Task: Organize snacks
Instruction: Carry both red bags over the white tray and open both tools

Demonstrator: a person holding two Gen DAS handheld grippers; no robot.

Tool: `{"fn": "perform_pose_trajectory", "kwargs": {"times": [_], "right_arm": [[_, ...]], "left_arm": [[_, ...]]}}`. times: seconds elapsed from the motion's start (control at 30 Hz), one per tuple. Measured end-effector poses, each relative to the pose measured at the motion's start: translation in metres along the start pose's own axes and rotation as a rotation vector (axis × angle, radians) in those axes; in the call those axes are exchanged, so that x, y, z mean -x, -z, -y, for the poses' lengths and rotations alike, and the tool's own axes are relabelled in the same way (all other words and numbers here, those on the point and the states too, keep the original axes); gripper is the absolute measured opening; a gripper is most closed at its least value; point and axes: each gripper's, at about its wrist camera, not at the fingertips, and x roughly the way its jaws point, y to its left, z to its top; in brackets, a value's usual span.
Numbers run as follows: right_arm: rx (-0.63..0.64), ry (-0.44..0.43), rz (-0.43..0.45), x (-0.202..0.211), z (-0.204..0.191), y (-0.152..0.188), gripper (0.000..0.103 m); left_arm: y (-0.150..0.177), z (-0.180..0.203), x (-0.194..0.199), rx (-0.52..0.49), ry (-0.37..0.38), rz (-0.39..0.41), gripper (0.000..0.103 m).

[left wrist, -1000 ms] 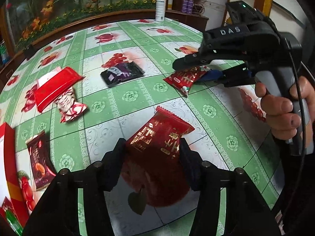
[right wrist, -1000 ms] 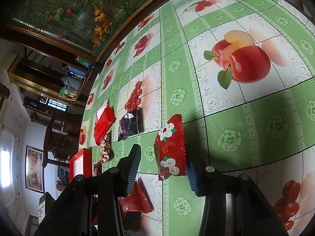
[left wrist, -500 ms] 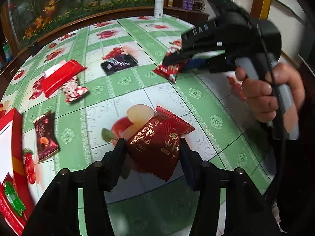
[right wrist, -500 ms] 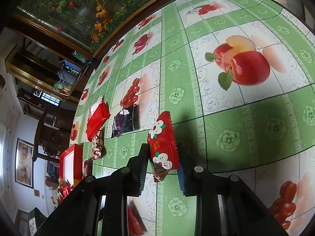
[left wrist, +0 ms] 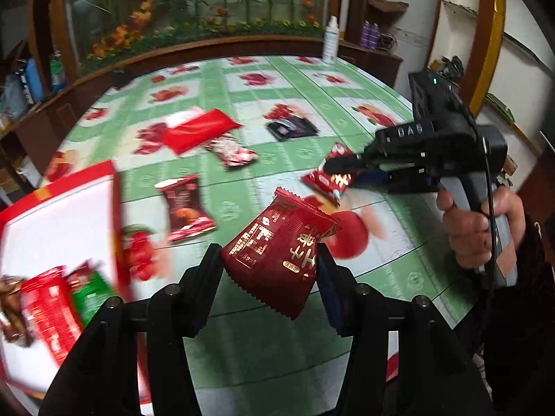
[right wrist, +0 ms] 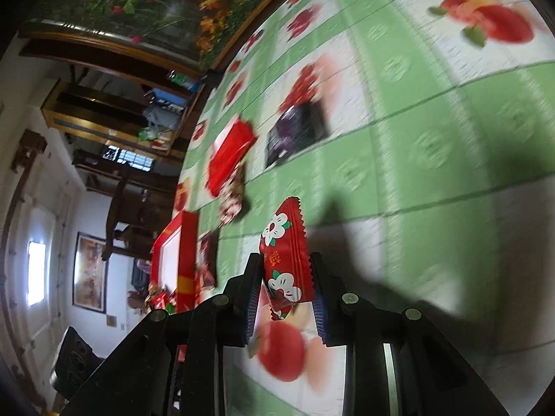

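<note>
While the left gripper [left wrist: 269, 274] pinches a dark red packet [left wrist: 279, 254] clear of the table [left wrist: 399, 256], a red box [left wrist: 59, 222] sits off to its left. Seen from the right wrist, the right gripper [right wrist: 286, 298] clamps a flowered red packet [right wrist: 286, 260]; the box [right wrist: 185, 253] lies to its left.
</note>
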Motion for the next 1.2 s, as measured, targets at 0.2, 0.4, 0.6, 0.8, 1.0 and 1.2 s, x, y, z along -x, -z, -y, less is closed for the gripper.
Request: {"fn": "perform_pose_trajectory", "kwargs": {"times": [0.2,0.4,0.6,0.8,1.0,1.2], "right_arm": [[0.019,-0.082,-0.036,-0.026,-0.024,0.015,0.029],[0.066,-0.245,-0.037,-0.056,-0.071,0.017,0.03],[0.136,-0.337,-0.09,-0.112,-0.137,0.016,0.03],[0.311,-0.319,-0.193,-0.172,-0.211,0.043,0.033],[0.373,-0.364,-0.199,-0.163,-0.219,0.052,0.068],[0.215,-0.338,-0.075,-0.129,-0.18,0.02,0.074]], "left_arm": [[0.014,-0.04,0.022,0.07,-0.077,0.026,0.051],[0.025,-0.101,0.049,0.194,-0.182,0.075,0.052],[0.037,-0.154,0.068,0.3,-0.303,0.104,0.052],[0.05,-0.179,0.068,0.366,-0.404,0.094,0.055],[0.051,-0.186,0.063,0.395,-0.403,0.083,0.069],[0.04,-0.166,0.054,0.34,-0.378,0.059,0.07]]}}
